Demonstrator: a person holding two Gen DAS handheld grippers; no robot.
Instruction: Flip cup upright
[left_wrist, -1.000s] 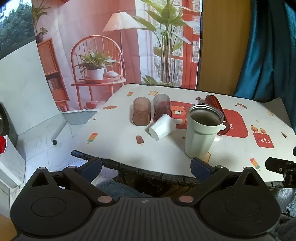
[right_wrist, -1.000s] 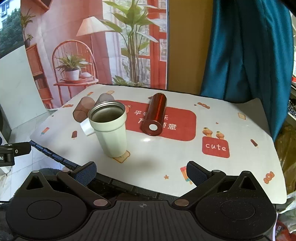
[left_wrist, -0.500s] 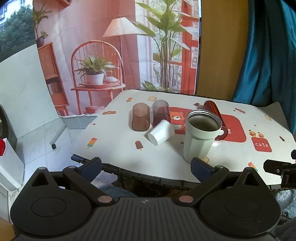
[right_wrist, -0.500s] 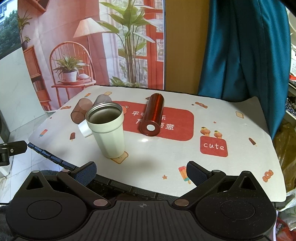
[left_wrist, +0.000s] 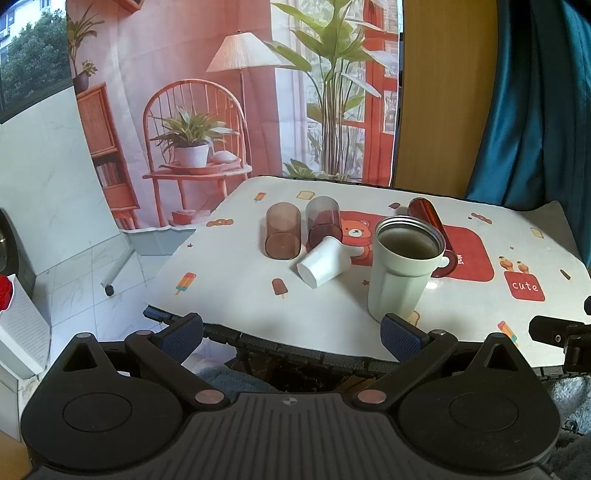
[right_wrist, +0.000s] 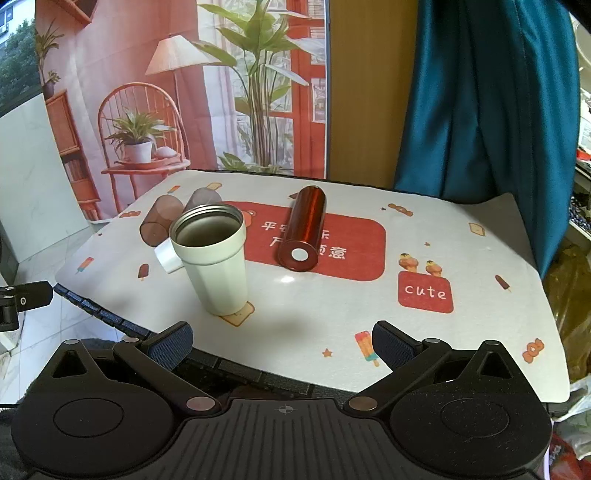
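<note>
Tumbler (left_wrist: 402, 273) upright near table (right_wrist: 480, 332) edge; red cup (right_wrist: 304, 229), white cup (left_wrist: 323, 260) + 2 brown cups lie tipped; both grippers' fingers released.

Each tool (left_wrist: 291, 330) is matte black, with blue textured fingertips (left_wrist: 183, 330).

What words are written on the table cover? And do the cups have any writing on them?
"cute": white letters on the small red square of the table cover.
Chinese characters: white, on the big red patch; the red metal cup lying on it hides some, so I cannot read them surely.
No writing shows on the pale green cup, the white cup or the two brown cups.
</note>
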